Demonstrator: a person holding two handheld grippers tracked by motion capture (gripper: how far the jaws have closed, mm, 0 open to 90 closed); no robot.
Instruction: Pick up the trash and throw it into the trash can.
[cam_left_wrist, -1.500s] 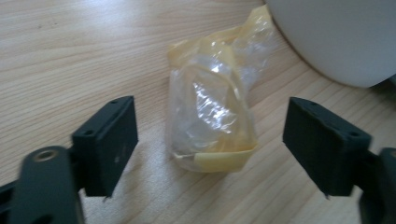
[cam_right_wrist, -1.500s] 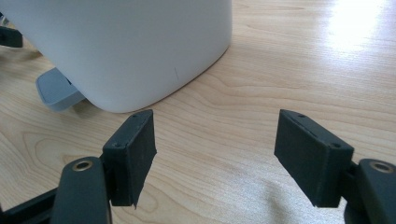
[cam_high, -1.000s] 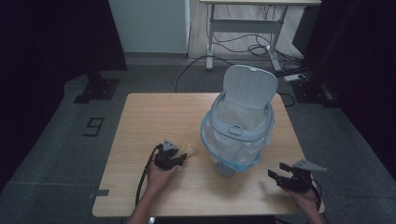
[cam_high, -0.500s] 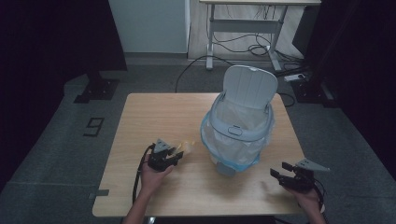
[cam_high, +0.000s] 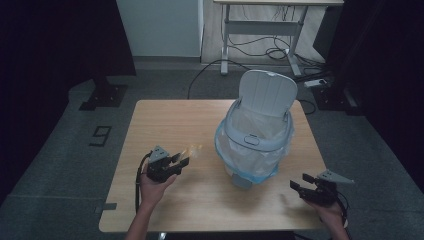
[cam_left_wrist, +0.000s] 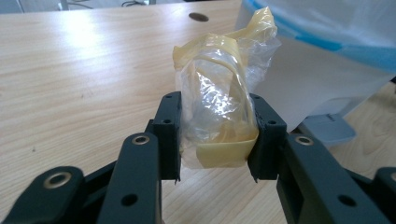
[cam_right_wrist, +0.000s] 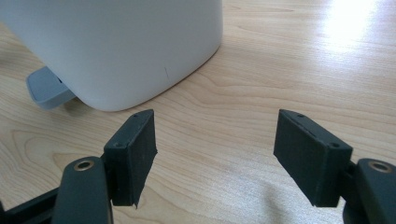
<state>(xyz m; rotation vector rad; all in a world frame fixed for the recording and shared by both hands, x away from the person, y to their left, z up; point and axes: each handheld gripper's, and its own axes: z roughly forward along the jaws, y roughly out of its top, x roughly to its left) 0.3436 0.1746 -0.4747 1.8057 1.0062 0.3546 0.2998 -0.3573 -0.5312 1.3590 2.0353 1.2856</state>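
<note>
My left gripper (cam_high: 179, 160) (cam_left_wrist: 215, 140) is shut on a crumpled clear plastic wrapper with yellow tape (cam_left_wrist: 219, 93) (cam_high: 191, 150), held just above the wooden table (cam_high: 165, 120) left of the bin. The white pedal bin (cam_high: 255, 140) stands at the table's right half with its lid up and a clear liner with a blue rim inside. My right gripper (cam_high: 300, 185) (cam_right_wrist: 215, 154) stands open near the table's front right corner, nothing between its jaws. In the right gripper view the bin's white base (cam_right_wrist: 130, 46) and grey pedal (cam_right_wrist: 46, 88) lie ahead to the left.
A small dark hole (cam_left_wrist: 198, 17) marks the tabletop far from the left gripper. Beyond the table a white desk frame (cam_high: 260, 35) and cables (cam_high: 250, 50) lie on the grey floor. Dark curtains hang at both sides.
My left gripper has shifted slightly left and nearer with the wrapper still in it. My right gripper has barely moved.
</note>
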